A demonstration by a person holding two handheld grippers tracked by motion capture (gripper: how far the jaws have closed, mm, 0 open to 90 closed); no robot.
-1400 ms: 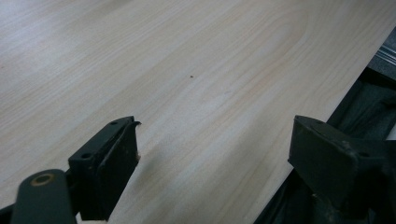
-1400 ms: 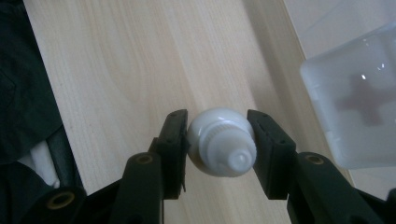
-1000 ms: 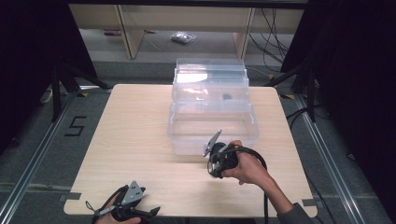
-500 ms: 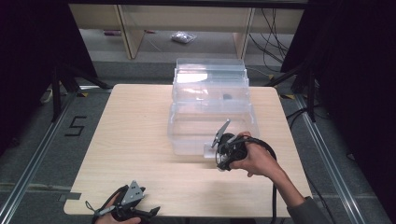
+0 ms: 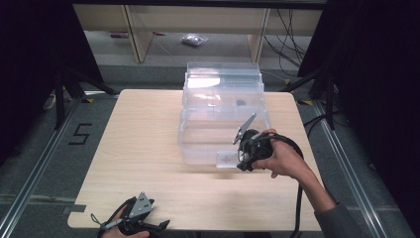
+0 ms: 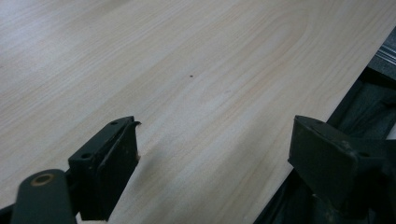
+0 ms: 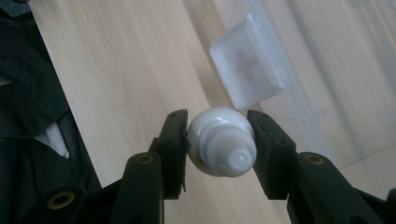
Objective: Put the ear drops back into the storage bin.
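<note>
My right gripper [image 7: 218, 135] is shut on a small white round bottle [image 7: 222, 144] with a ribbed neck, pinched by its sides between both pads. In the high view this gripper [image 5: 244, 163] hangs above the table at the front right of a clear plastic stepped container [image 5: 220, 111], close to its frosted front tab [image 5: 225, 159]. The same tab [image 7: 245, 65] appears just beyond the bottle in the right gripper view. My left gripper [image 5: 148, 227] rests at the table's near edge; its jaws [image 6: 215, 144] stand wide open over bare wood with nothing between them.
The light wooden table [image 5: 143, 144] has free room on its left half and along the front. A cable [image 5: 298, 198] trails from the right gripper past the forearm. Beyond the table stand wooden shelf legs [image 5: 132, 34] and a small bag [image 5: 192, 39] on the floor.
The right hand has lifted the gripper and carried it rightward and a little toward the clear container's front. The left gripper has stayed put.
</note>
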